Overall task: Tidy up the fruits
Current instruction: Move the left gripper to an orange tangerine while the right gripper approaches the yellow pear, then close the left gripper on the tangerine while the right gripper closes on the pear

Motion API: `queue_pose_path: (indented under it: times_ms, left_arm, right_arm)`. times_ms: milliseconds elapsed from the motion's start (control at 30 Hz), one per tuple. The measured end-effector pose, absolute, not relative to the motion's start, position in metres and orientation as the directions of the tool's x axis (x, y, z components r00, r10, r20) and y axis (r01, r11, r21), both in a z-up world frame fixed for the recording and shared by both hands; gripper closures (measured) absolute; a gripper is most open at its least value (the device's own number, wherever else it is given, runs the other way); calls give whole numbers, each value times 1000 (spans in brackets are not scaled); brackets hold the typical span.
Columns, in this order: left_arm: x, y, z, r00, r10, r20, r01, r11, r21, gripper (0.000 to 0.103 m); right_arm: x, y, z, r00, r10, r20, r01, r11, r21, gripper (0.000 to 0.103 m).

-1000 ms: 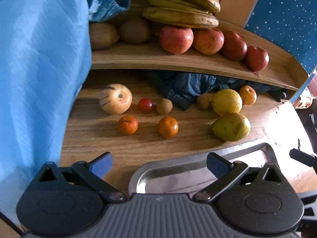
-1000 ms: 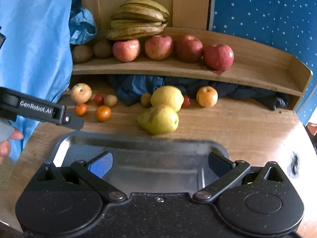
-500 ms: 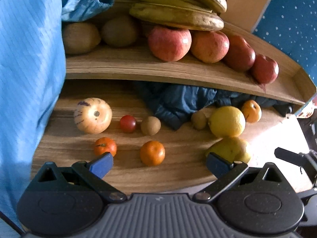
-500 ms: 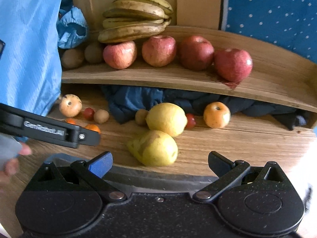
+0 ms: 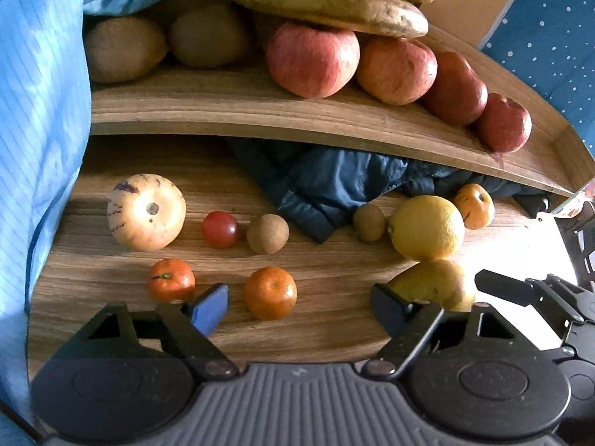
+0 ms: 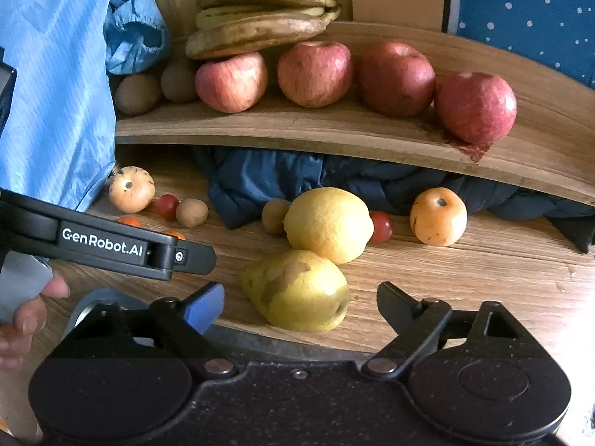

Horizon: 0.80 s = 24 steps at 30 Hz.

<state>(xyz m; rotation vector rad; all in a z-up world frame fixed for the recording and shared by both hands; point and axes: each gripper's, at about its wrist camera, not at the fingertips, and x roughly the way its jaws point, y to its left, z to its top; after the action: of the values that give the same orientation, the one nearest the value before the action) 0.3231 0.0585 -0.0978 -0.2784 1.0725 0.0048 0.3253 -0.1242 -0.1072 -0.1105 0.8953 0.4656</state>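
Loose fruit lies on the wooden table. In the left wrist view my left gripper (image 5: 299, 306) is open and empty, with an orange mandarin (image 5: 270, 293) between its fingers and a second mandarin (image 5: 171, 279) just left. Behind lie a striped pale melon (image 5: 146, 212), a cherry tomato (image 5: 220, 229) and a small brown fruit (image 5: 267, 233). In the right wrist view my right gripper (image 6: 299, 306) is open and empty, with a yellow-green pear (image 6: 297, 290) between its fingers. A lemon (image 6: 328, 225) and an orange fruit (image 6: 438, 216) lie behind.
A wooden shelf (image 6: 334, 130) above holds several red apples (image 6: 315, 73), bananas (image 6: 260, 11) and kiwis (image 6: 137, 93). Dark blue cloth (image 6: 267, 178) lies under it. A blue garment (image 5: 37, 111) hangs at left. A metal tray rim (image 6: 96, 301) shows below the right gripper.
Both grippers have moved forward and lower toward the fruit. The tray has slid out of the left view and almost out of the right view. Both stay open.
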Motion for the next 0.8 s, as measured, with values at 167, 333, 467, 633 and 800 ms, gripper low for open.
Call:
queue_pose_path:
  times_ms: [167, 333, 467, 633, 800]
  left_arm:
    - [325, 59, -102, 470, -121, -874, -152, 964, -216, 27]
    - [326, 60, -104, 470, -118, -875, -157, 964, -214, 37]
    - [327, 61, -105, 475, -113, -873, -154, 966, -209, 45]
    - [326, 62, -105, 478, -107, -872, -153, 967, -202, 54]
    - [325, 63, -104, 478, -111, -871, -146, 968, -203, 68]
  right_arm:
    - [331, -122, -113, 517, 356, -778, -437, 892, 117, 19]
    - [335, -120, -117, 507, 362, -782, -431, 892, 133, 23]
    - [338, -120, -121, 496, 371, -785, -423, 893, 155, 28]
    - [341, -123, -125, 492, 386, -781, -399, 897, 192, 32]
    - [340, -124, -124, 496, 387, -777, -386, 900, 202, 33]
